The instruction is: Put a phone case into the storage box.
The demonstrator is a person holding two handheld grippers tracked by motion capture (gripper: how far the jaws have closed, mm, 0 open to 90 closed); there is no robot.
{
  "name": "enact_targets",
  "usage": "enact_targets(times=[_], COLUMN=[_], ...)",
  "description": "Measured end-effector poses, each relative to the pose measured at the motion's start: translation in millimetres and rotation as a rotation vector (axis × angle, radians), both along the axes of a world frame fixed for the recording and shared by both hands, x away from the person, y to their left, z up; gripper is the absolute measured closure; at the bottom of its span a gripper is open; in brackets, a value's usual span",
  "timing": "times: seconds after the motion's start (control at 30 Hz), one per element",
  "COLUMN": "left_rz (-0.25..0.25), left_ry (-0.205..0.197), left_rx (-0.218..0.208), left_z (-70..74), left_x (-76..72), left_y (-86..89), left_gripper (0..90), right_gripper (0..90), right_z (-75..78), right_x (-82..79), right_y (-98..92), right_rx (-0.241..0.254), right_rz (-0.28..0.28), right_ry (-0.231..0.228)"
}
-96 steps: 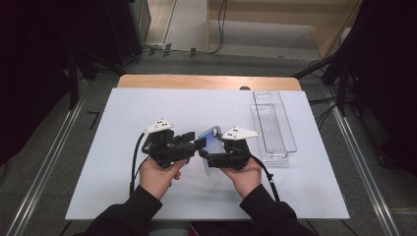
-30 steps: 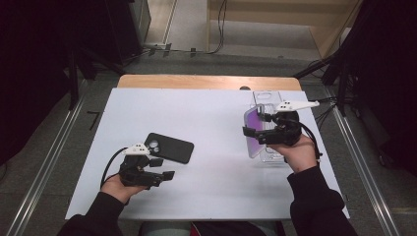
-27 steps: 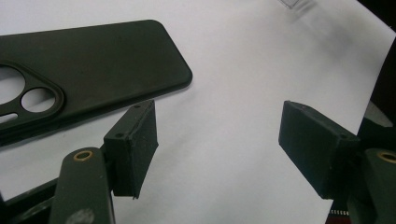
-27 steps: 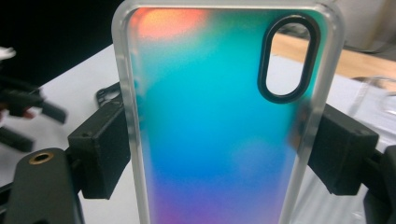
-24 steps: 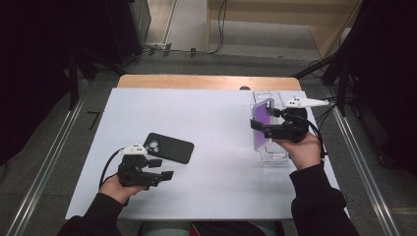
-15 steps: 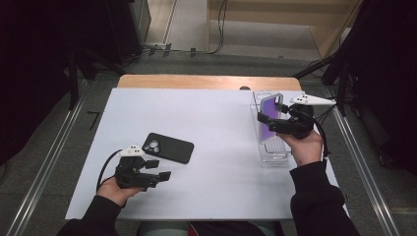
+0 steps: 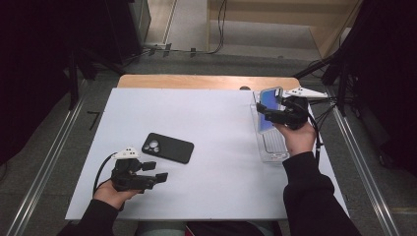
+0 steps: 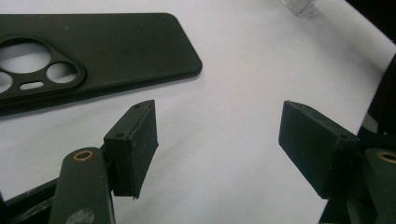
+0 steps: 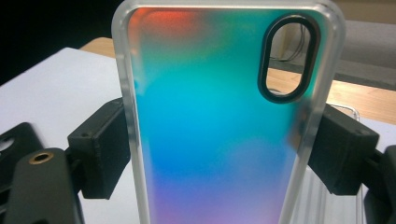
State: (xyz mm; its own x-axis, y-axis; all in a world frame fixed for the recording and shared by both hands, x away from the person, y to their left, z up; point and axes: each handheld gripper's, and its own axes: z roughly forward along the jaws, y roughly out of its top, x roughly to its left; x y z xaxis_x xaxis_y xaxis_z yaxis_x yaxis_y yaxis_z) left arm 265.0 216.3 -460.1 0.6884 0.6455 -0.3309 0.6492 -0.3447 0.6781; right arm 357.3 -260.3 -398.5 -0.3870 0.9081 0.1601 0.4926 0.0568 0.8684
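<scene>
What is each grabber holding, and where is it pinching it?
The right gripper holds the rainbow phone case, pinched by its two long side edges, above the clear tray. The left gripper is open and holds nothing; the black case lies beside it.

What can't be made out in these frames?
- Iridescent phone case: its lower end is cut off by the right gripper view's bottom edge.
- Clear tray: its far end is hidden behind the case and right gripper in the high view.
- Black phone case: cut off at the left gripper view's left edge.
</scene>
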Motion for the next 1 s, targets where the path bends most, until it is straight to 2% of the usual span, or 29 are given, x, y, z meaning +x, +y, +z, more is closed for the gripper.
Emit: enact_targets(times=[0.2,0.53,0.7,0.77,0.83,1.0], left_rz=[0.005,-0.005,-0.009,-0.011,-0.012,-0.019], left_ry=[-0.002,-0.004,-0.004,-0.003,-0.002,-0.006], left_rx=[0.005,0.001,0.004,0.002,0.001,0.006], left_z=[0.0,0.5,0.7,1.1,1.4,1.7], left_x=[0.3,-0.2,-0.5,-0.7,-1.1,-1.7], left_y=[0.6,-1.6,-2.7,-3.0,-3.5,-4.0], left_gripper=[28.1,28.1,28.1,28.1,28.1,28.1], right_gripper=[15.1,15.1,15.0,15.0,15.1,15.0], right_z=[-0.8,-4.0,-5.3,-7.5,-9.8,-22.3], right_x=[16.3,46.4,62.4,69.7,77.0,91.3], right_y=[-2.1,-11.3,-13.7,-15.0,-15.8,-16.9], right_rx=[-0.004,0.000,-0.011,0.003,-0.002,-0.030], right_rz=[-0.036,-0.110,-0.136,-0.136,-0.144,-0.184], right_ry=[-0.014,0.022,0.012,0.026,0.051,0.047])
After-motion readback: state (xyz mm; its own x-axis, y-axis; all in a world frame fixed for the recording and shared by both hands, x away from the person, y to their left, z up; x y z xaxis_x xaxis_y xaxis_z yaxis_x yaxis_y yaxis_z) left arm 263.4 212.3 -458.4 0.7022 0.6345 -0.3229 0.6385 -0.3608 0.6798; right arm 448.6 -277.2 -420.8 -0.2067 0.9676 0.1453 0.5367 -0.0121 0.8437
